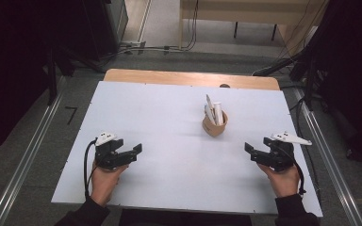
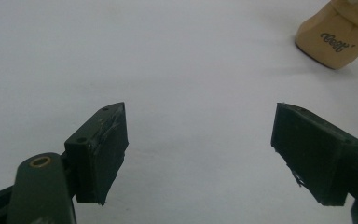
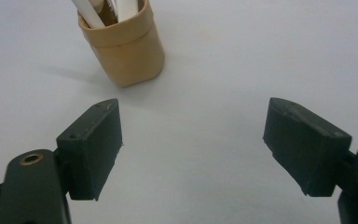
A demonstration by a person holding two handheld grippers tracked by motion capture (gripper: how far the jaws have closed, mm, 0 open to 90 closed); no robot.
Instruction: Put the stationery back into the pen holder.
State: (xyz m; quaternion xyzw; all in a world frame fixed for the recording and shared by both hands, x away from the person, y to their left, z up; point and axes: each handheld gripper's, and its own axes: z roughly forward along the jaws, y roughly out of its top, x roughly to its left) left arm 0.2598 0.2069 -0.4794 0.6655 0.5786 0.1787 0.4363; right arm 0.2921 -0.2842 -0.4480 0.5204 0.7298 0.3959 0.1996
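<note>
A tan cup (image 1: 215, 126) stands upright on the white table top (image 1: 169, 155), right of centre, with white stick-like items (image 1: 215, 112) leaning out of it. My left gripper (image 1: 133, 151) rests low at the front left, held by a hand, jaws wide apart and empty. My right gripper (image 1: 255, 150) is at the front right, also open with nothing between its jaws. In the left gripper view the cup (image 2: 338, 35) sits at the far upper right, beyond my left gripper (image 2: 198, 156). In the right gripper view the cup (image 3: 123, 44) stands ahead to the left of my right gripper (image 3: 191, 149).
The white board lies on a wooden table whose far edge (image 1: 191, 77) shows bare. Metal rails (image 1: 21, 165) run along the floor on both sides. Cables (image 1: 160, 47) and furniture legs lie on the floor beyond the table.
</note>
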